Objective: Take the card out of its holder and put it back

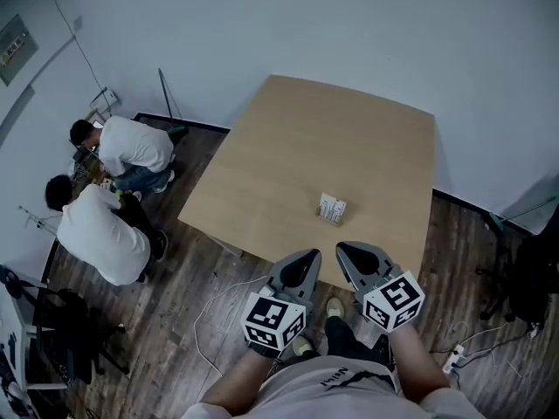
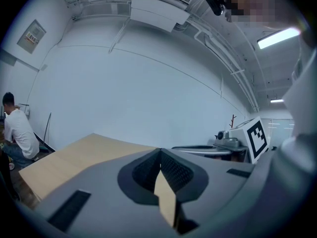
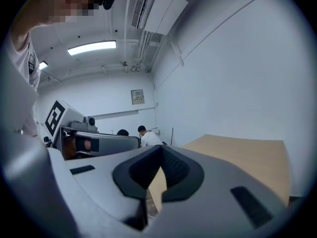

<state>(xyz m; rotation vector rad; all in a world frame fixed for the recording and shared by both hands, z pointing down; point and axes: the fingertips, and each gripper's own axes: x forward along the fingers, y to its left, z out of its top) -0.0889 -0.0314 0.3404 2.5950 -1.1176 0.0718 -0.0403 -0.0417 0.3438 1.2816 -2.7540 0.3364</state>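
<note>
Forearms of the person are reaching forward from the bottom of the head view, each hand carrying a gripper above the wood-plank floor (image 1: 218, 278).

Left gripper (image 1: 307, 260): marker cube (image 1: 273, 319) is facing up. The jaws are meeting at their tips with nothing between them, as the left gripper view (image 2: 160, 155) is showing. It is hanging over the floor just short of the table's near edge.

Right gripper (image 1: 349, 253): marker cube (image 1: 395, 301) is facing up. The jaws are likewise pressing together and gripping nothing (image 3: 159, 152). It is hanging just beside the left gripper, at the table's near edge.

Table (image 1: 297, 147): a light wooden top, standing beyond both grippers.

Card holder (image 1: 332, 209): a small white item, standing on the table toward its near edge, apart from both grippers. It is too small to tell the card from the holder.

Power strip (image 1: 454, 356): lying on the floor at the right, with cables trailing from it.

Two people in white shirts (image 1: 131, 147) (image 1: 100, 230): crouching on the floor left of the table, near the wall.
</note>
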